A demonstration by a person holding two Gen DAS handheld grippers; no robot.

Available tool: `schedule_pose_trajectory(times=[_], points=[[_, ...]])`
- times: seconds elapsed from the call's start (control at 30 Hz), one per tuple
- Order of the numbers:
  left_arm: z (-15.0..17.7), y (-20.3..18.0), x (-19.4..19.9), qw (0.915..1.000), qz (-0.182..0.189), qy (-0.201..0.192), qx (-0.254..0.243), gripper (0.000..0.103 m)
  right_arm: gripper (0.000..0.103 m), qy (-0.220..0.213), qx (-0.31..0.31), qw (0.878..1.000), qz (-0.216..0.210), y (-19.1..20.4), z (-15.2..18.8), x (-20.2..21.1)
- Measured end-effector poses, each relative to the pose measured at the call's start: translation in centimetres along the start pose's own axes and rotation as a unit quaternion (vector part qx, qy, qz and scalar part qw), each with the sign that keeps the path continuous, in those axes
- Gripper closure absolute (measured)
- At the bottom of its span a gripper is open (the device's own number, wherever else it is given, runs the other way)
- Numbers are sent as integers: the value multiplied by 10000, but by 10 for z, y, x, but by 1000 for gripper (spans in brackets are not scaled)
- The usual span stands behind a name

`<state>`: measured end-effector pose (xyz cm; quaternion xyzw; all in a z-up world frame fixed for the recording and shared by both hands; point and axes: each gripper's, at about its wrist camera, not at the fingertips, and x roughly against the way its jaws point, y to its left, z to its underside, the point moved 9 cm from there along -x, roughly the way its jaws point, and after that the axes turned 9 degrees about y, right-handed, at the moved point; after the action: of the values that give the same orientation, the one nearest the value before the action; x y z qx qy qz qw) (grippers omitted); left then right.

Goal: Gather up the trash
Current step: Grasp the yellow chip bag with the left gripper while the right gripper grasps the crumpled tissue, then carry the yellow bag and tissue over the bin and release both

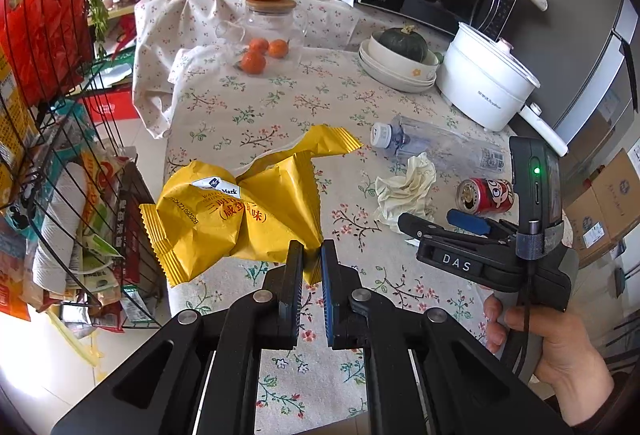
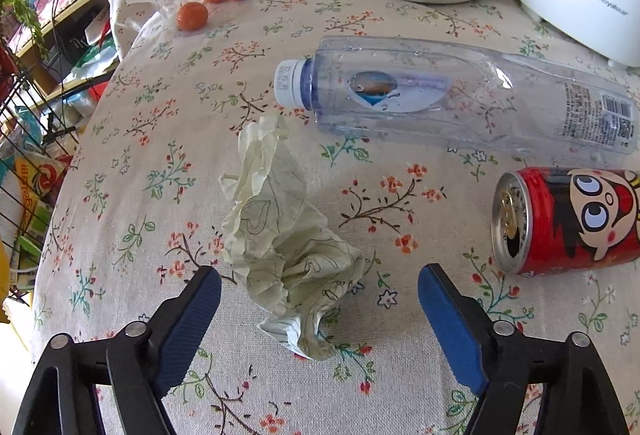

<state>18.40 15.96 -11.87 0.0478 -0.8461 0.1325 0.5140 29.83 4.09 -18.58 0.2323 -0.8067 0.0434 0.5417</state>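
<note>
Left wrist view: table under a floral cotton tablecloth point(image 1: 248, 115) fills the frame; appliances and dishes sit along the top, trash lies centre and right. Biggest trash item, the crumpled yellow foil snack wrapper point(image 1: 240, 211), sits centre-left. The left gripper point(image 1: 311, 255) is clamped tight on its lower right corner, so the wrapper hangs off the pads, likely gripped by the thin edge because the bag's body is too puffy to pinch.

Next down in size, the clear plastic water bottle with white cap point(image 2: 452, 91) lies on its side in the upper centre of the right wrist view, untouched. The red cartoon-print drink can point(image 2: 568, 219) lies on its side at right centre, mouth facing left, also untouched.

Smallest, the crumpled pale-green paper wad point(image 2: 288, 243) sits in the lower centre. The right gripper point(image 2: 320, 299) has its blue pads spread on either side of the wad's near end, neither pad touching paper. The jaws stand wide and nothing is gripped. Straddling looks deliberate, set up for a squeeze on the wad. The person's hand point(image 1: 560, 347) holds that gripper's handle at the lower right of the left wrist view.
</note>
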Motion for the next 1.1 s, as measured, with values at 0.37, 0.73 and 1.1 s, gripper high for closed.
schedule_pose_trajectory(times=[0.37,0.73,1.1], points=[[-3,-20,0,9998,26,-33,-176,94,63,29,164,9998,-142,-2,11,25],[4,-93,-5,9979,439,63,-474,94,63,-197,-335,9992,-87,-73,38,102],[16,-189,-7,9900,902,121,-1074,94,63,-341,-953,9947,195,-171,90,164]])
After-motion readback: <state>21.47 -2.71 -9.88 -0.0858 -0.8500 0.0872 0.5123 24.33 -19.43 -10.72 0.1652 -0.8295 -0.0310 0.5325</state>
